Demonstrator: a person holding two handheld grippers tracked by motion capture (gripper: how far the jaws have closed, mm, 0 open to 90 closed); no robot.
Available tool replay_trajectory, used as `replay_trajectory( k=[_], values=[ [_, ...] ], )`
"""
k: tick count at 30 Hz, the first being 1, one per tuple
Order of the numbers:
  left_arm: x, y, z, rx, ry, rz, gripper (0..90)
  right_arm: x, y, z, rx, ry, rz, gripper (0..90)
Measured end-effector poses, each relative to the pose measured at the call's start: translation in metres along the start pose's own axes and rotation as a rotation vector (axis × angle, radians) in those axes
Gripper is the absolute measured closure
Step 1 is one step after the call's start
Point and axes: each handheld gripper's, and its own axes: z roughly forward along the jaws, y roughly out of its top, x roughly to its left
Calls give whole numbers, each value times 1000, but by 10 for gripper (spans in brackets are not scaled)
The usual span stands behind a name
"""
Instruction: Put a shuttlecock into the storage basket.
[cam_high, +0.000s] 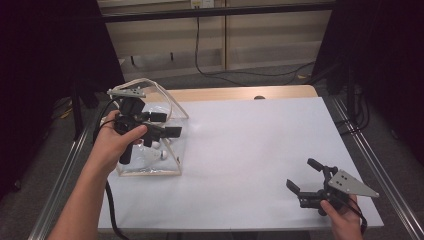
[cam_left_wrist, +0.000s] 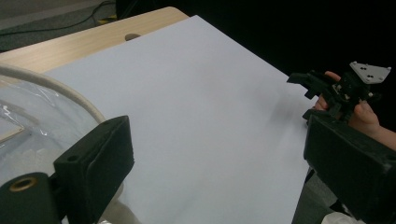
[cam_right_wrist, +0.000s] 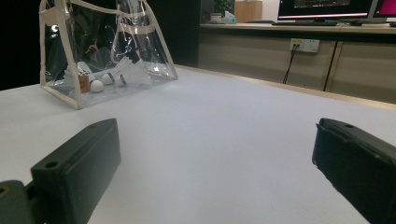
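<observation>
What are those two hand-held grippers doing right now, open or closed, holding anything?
Left hand-held gripper: open, holding nothing, above the clear bag.
Right hand-held gripper: open, holding nothing.

A clear bag (cam_high: 150, 150) stands on the table's (cam_high: 250, 150) left side with 3 shuttlecocks (cam_right_wrist: 112, 74) inside; the left gripper (cam_high: 167, 125) hovers above it, the right gripper (cam_high: 302, 177) near the front right corner.

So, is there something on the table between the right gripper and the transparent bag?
Nothing visible. From the right gripper to the transparent bag there is just bare white table. The left gripper hangs over the bag, open.
</observation>
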Motion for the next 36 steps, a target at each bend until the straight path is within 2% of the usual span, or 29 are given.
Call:
replay_trajectory(
  k=[10, 23, 26, 36],
  values=[
    [-8, -8, 6, -6, -33, 20, 84, 1, 0, 0, -1, 1, 4, 10],
    [-11, -26, 19, -1, -39, 46, 83, 1, 0, 0, 1, 5, 5, 10],
    [-12, -30, 22, 3, -30, 58, 82, 1, 0, 1, 1, 5, 4, 10],
    [-12, -47, 31, -2, -52, 78, 67, 2, 0, 1, 1, 4, 6, 10]
  ],
)
